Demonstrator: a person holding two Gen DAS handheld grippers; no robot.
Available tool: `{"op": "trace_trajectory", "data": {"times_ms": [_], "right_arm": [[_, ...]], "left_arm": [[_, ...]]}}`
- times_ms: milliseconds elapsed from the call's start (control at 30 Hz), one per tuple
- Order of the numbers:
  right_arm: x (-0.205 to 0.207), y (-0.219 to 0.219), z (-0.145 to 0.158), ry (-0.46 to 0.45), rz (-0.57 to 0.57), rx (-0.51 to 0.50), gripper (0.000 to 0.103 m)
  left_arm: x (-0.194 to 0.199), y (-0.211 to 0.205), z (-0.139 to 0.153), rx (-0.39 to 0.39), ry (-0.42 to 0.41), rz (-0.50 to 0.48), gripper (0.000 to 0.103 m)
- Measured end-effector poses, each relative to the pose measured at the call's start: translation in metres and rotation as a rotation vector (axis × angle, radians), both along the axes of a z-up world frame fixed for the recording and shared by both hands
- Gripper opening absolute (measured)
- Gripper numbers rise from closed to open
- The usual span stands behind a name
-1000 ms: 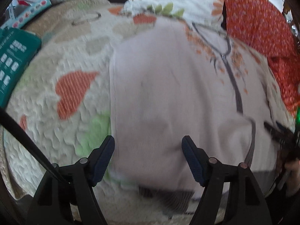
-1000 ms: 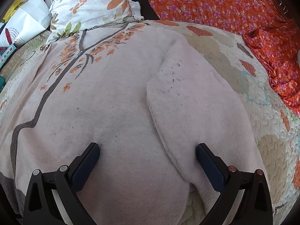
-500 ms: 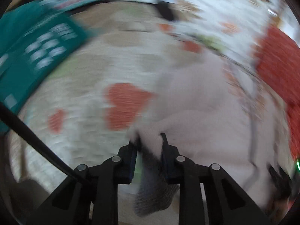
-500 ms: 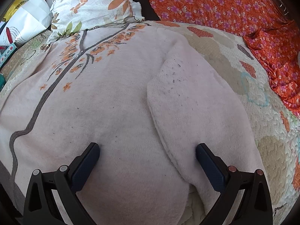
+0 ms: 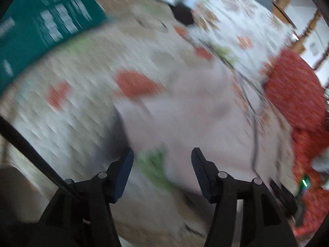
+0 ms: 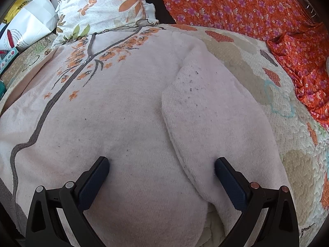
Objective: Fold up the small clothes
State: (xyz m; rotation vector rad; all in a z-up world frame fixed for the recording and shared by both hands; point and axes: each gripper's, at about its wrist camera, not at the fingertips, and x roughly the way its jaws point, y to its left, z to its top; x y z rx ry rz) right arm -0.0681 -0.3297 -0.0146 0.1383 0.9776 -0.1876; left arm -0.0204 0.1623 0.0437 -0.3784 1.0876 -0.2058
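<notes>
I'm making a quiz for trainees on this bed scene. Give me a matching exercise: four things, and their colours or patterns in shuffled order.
Things:
1. sweater
2. pillow
3. bedspread
4. box

Looks:
A. teal with white print
B. pale pink, grey trim, orange flower embroidery
C. white with large orange flowers
D. cream quilted, orange hearts

Pairs: 1-B, 2-C, 3-D, 4-A

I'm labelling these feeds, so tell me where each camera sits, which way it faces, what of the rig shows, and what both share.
Left wrist: on the left claw, looking down and forward, blurred, over the quilt and the pink cardigan; its two fingers show, jaws opening with nothing between them.
Right wrist: on the right claw, looking down at the cardigan's front and folded-in sleeve; its fingers show, spread wide.
Shared: cardigan, quilt, floral pillow, orange cloth.
</notes>
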Motion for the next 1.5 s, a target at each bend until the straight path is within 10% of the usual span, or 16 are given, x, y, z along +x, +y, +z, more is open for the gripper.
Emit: {"op": "trace_trajectory", "data": {"times_ms": [200, 533, 867, 900, 1300, 1500], "right_arm": [[0.000, 0.000, 0.000, 0.004, 0.001, -0.004, 0.103], [-0.003, 0.001, -0.001, 0.004, 0.003, 0.005, 0.103], [-0.003, 0.001, -0.001, -0.001, 0.002, 0.011, 0.103], [-0.003, 0.001, -0.001, -0.001, 0.003, 0.012, 0.103], [-0.005, 0.002, -0.001, -0.003, 0.006, 0.019, 0.103], [-0.005, -0.002, 0.004, 0.016, 0.017, 0.049, 0.100]], "left_arm": [[-0.030, -0.037, -0.028, -0.057, 0.084, -0.163, 0.057], [-0.065, -0.022, -0.027, -0.051, 0.046, -0.075, 0.038], [-0.040, -0.096, -0.025, 0.224, -0.065, -0.249, 0.027], [-0.038, -0.097, -0.025, 0.215, -0.064, -0.258, 0.013], [-0.102, -0.019, 0.002, 0.085, 0.040, -0.101, 0.008], [-0.110, -0.017, 0.023, -0.028, -0.001, -0.120, 0.025]]}}
